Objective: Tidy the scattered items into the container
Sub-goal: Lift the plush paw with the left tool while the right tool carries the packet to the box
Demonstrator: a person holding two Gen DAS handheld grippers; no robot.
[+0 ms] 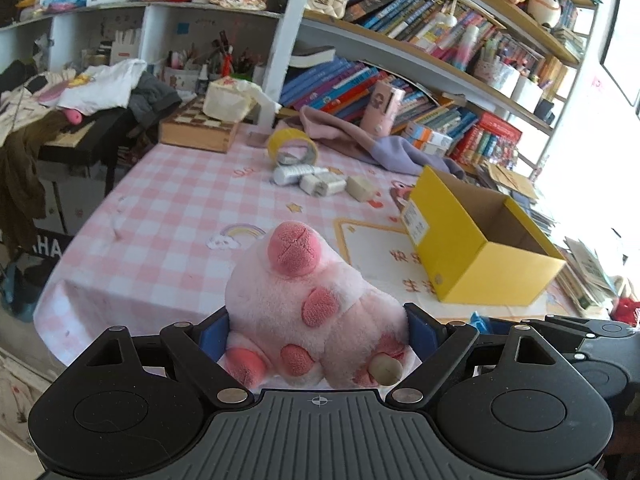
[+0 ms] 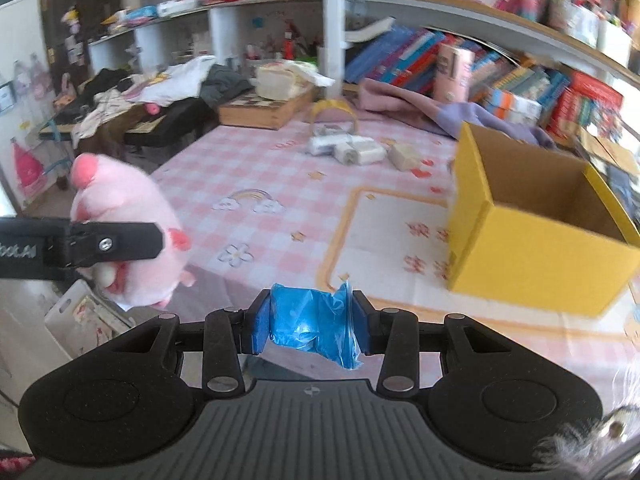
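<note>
L gripper [image 1: 318, 334] is clamped on a pink plush toy [image 1: 308, 304]; the toy fills the gap between the blue pads and hides both fingertips, and its lower end is cut off behind the gripper body. From the R wrist view the same toy [image 2: 128, 216] hangs off the table's near-left edge, held from the side, w/ one black finger crossing it. R gripper [image 2: 312, 326] has its jaws closed on a crumpled blue plastic item [image 2: 312, 324], prob. a bag or roll of bags, too scrunched to tell. Yellow cardboard box [image 1: 476, 244] sits open-topped on the right side of the pink checked tablecloth [image 1: 172, 208]; its far wall and part of the floor are hidden by the near wall, and what shows of the inside is bare cardboard. Further back, mid-table: a yellow tape roll [image 1: 292, 146], a white tube [image 1: 296, 174] touching it, white adapters [image 1: 322, 184] and a small beige block [image 1: 360, 188] just beside. Open cloth lies between the grippers and the box; a purple garment [image 1: 384, 148] crowds the box's back corner, and stacked books run along the table's right edge.
</note>
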